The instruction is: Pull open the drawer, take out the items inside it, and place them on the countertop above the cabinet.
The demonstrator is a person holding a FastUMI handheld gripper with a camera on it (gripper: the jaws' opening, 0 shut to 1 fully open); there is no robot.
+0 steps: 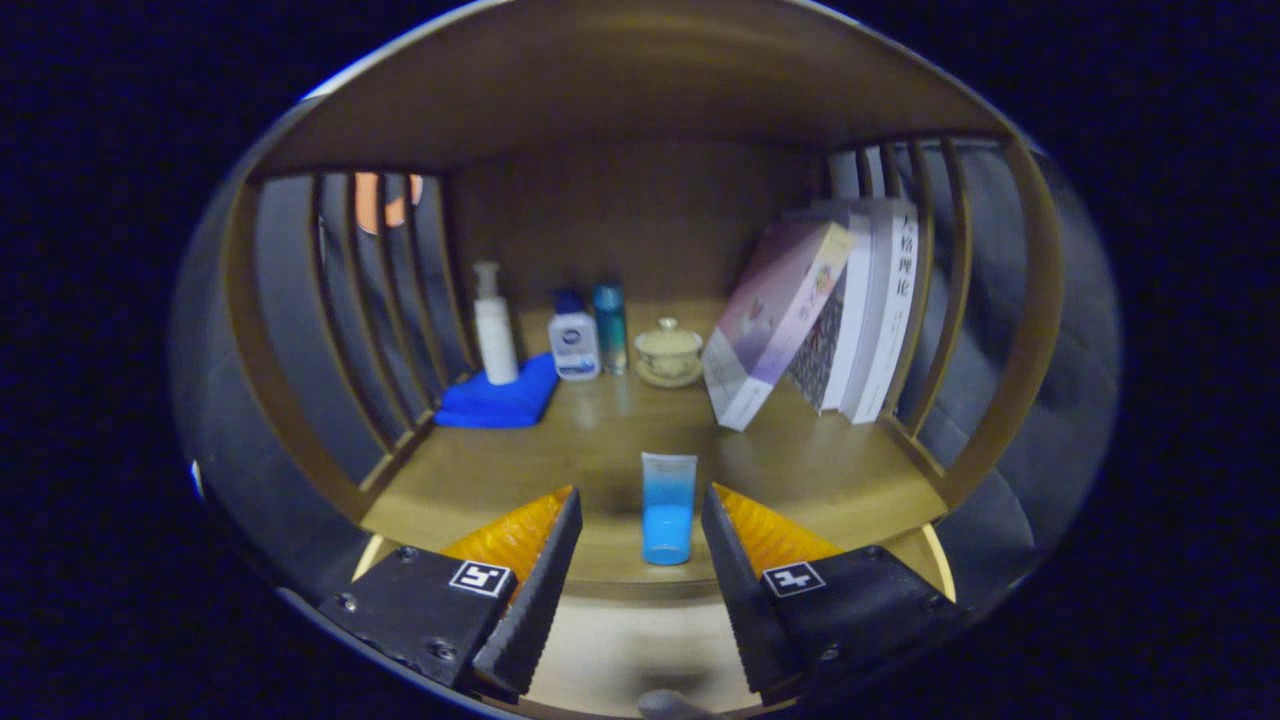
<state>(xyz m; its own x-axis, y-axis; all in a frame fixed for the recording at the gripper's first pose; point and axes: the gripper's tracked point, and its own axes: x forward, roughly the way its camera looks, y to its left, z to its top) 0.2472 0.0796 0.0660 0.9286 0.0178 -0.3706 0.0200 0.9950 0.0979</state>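
Note:
A blue tube [668, 508] with a pale top stands upright on the wooden countertop [820, 470], close to its front edge. My gripper [641, 495] is open, one finger on each side of the tube with a gap showing on both sides, so neither finger presses on it. The tube's base sits just ahead of the fingertips. Under the countertop's edge, a pale wooden surface [620, 650] shows between the fingers, with a small grey rounded part [668, 706] at its near end.
At the back stand a white pump bottle [494, 325] on a folded blue cloth [500, 400], a white and blue bottle [574, 340], a teal bottle [609, 325] and a lidded cup on a saucer [668, 352]. Books [830, 320] lean at the right. Slatted wooden sides [380, 300] flank the countertop.

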